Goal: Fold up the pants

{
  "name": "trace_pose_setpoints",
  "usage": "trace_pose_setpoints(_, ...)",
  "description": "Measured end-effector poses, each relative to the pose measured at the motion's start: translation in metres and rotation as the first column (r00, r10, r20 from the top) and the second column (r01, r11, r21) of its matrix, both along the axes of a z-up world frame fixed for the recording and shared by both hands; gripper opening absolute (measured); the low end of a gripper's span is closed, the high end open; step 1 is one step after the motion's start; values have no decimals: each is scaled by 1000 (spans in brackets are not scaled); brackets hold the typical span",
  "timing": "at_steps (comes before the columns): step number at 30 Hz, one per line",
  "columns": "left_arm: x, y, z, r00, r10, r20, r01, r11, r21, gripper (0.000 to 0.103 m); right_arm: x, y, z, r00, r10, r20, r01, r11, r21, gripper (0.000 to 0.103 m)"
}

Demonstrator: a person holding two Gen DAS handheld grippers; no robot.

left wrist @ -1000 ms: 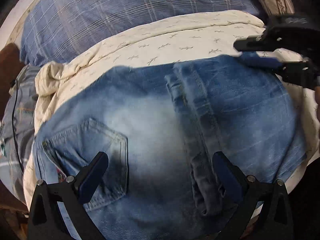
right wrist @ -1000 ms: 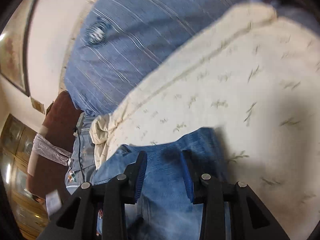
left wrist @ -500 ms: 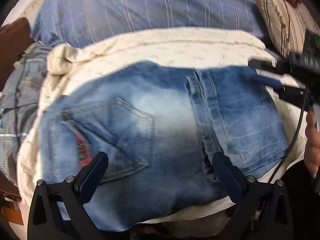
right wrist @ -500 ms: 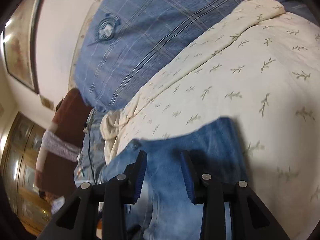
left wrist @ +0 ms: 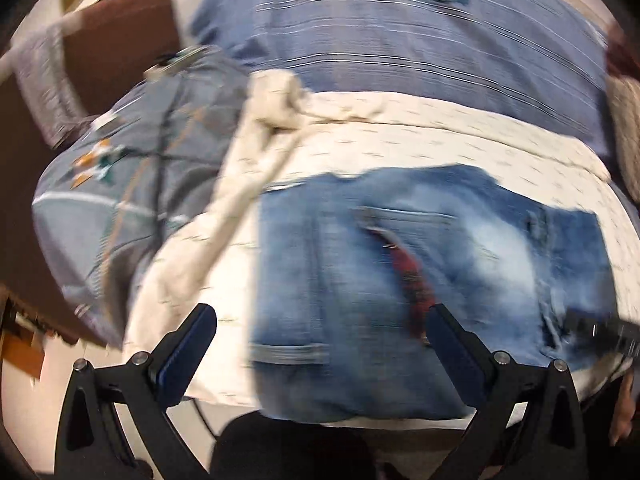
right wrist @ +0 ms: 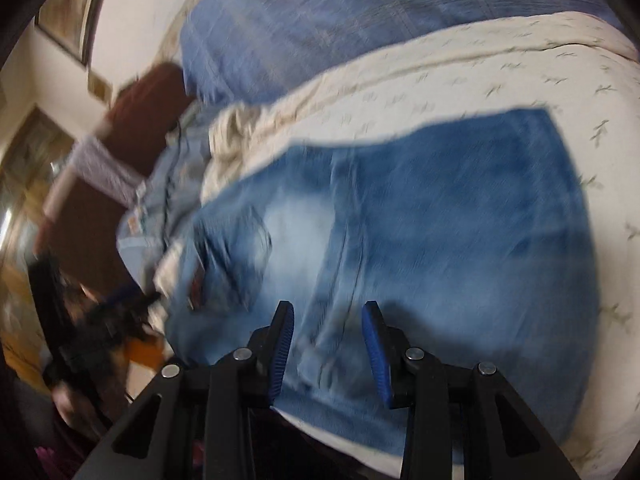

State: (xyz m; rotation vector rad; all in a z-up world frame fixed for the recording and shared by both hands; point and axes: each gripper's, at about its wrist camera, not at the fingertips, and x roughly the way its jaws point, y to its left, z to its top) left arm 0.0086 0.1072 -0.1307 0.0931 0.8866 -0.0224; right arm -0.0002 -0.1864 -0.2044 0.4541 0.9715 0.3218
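Observation:
Folded blue jeans (left wrist: 424, 264) lie flat on a cream leaf-print blanket (left wrist: 420, 140), back pocket with a red tag up. They also show in the right wrist view (right wrist: 420, 240). My left gripper (left wrist: 320, 340) is wide open and empty, held above the jeans' near edge. My right gripper (right wrist: 328, 340) is partly open and empty, above the jeans' near edge; it also shows at the right edge of the left wrist view (left wrist: 604, 330). Both views are motion-blurred.
A blue striped bedspread (left wrist: 400, 40) lies behind the blanket. A grey patterned cushion (left wrist: 132, 184) sits at the left, by brown furniture (left wrist: 120, 48). The bed's near edge runs just below the jeans. The left gripper and a hand show in the right wrist view (right wrist: 100, 320).
Both grippers have pulled back from the jeans toward the bed's near edge. The left view has swung left. The right gripper's jaws have opened a little wider.

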Motion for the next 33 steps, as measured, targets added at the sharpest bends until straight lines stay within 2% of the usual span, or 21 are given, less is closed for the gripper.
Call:
trace_pose_setpoints(3,4,21,-1,998,59,-11,-59,998,-1,103,-6,8,0,1000,16,18,-14,997,-69,40)
trace_pose_setpoints(8,9,46,-6,995,99,-16,-99,995,24,103,-19,6,10,997,27,71,-26,1000,-8,44)
trace_pose_setpoints(11,12,58,-14,992,118,-42,-116,993,30,103,-24,12,13,993,56,100,-54,998,-19,53)
trace_pose_setpoints(14,16,72,-24,985,145,-88,-148,989,-21,103,-18,21,3,997,68,45,-65,995,-75,55)
trace_pose_setpoints(16,16,73,-28,984,142,-106,-148,988,-50,103,-16,25,3,997,71,41,-67,993,-96,55)
trace_pose_setpoints(23,14,54,-29,992,56,-113,-67,993,-97,103,-16,14,9,996,47,72,-45,998,-40,55)
trace_pose_setpoints(26,22,55,-33,990,49,-129,-67,989,-135,103,-12,19,2,998,63,30,-61,995,-83,55)
trace_pose_setpoints(28,29,60,-41,984,61,-167,-88,983,-161,103,-14,24,6,996,78,48,-72,991,-112,55)
trace_pose_setpoints(31,33,66,-48,978,67,-199,-112,968,-223,103,-15,20,8,996,68,56,-63,994,-86,55)
trace_pose_setpoints(33,33,64,-49,978,63,-199,-108,968,-226,103,-16,15,10,996,54,67,-50,997,-61,55)
